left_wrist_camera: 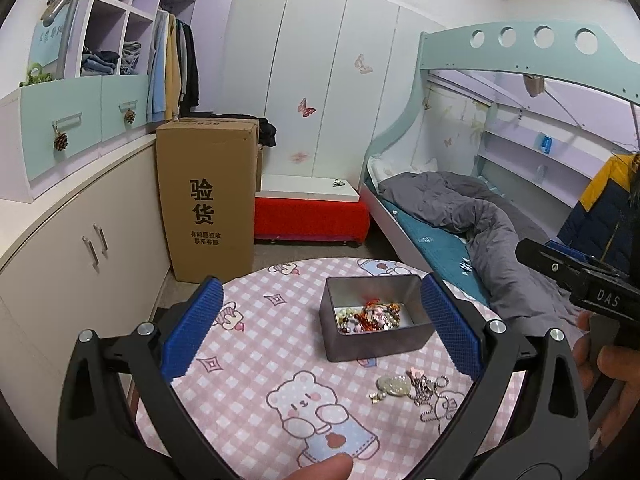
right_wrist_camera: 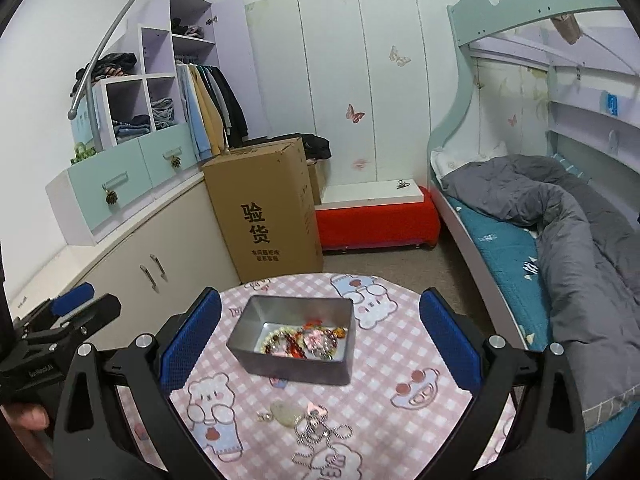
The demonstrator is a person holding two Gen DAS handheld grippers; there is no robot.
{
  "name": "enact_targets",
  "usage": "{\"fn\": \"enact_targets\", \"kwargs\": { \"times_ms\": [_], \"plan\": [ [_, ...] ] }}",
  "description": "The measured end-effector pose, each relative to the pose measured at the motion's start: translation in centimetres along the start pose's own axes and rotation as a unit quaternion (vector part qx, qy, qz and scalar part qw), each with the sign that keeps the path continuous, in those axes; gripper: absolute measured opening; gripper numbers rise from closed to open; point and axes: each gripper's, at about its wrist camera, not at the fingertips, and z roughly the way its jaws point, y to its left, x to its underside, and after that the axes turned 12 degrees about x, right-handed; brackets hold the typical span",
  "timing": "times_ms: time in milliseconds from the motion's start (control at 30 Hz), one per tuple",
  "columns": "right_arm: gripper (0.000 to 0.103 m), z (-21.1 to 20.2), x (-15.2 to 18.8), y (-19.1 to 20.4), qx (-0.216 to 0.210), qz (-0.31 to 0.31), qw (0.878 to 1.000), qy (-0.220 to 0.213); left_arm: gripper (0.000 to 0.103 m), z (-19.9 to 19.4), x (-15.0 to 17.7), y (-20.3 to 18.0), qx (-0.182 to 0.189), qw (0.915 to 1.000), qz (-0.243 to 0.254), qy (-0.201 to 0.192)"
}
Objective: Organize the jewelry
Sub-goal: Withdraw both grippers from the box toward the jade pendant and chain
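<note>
A grey metal tin stands on a round table with a pink checked bear-print cloth. Inside the tin lies a heap of beads and bracelets. The tin also shows in the right wrist view, with the heap inside. A pale pendant and a ball chain lie loose on the cloth in front of the tin; the right wrist view shows the pendant and chain too. My left gripper is open and empty above the table. My right gripper is open and empty, hovering before the tin.
A tall cardboard box stands on the floor behind the table. A low cabinet runs along the left. A red bench and a bunk bed with a grey duvet lie behind and to the right.
</note>
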Motion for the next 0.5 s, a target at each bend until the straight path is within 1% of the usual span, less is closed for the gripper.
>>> {"fn": "enact_targets", "kwargs": {
  "times_ms": [100,233,333,500],
  "plan": [
    [0.096,-0.9,0.4,-0.3,-0.003,0.008,1.0,-0.001,0.097,-0.7,0.7,0.0,0.013,0.9999,0.001,-0.009],
    [0.096,-1.6,0.8,-0.5,0.001,0.007,1.0,-0.002,0.097,-0.9,1.8,0.3,0.022,0.9997,0.0,-0.003],
    [0.096,-1.5,1.6,-0.9,0.006,0.006,1.0,0.007,0.097,-0.5,2.8,0.2,0.019,0.9997,0.009,0.011],
    [0.096,-0.4,4.1,-2.1,0.016,0.012,0.999,0.043,0.097,1.2,4.7,0.0,0.028,0.9982,0.02,0.05]
  ]
}}
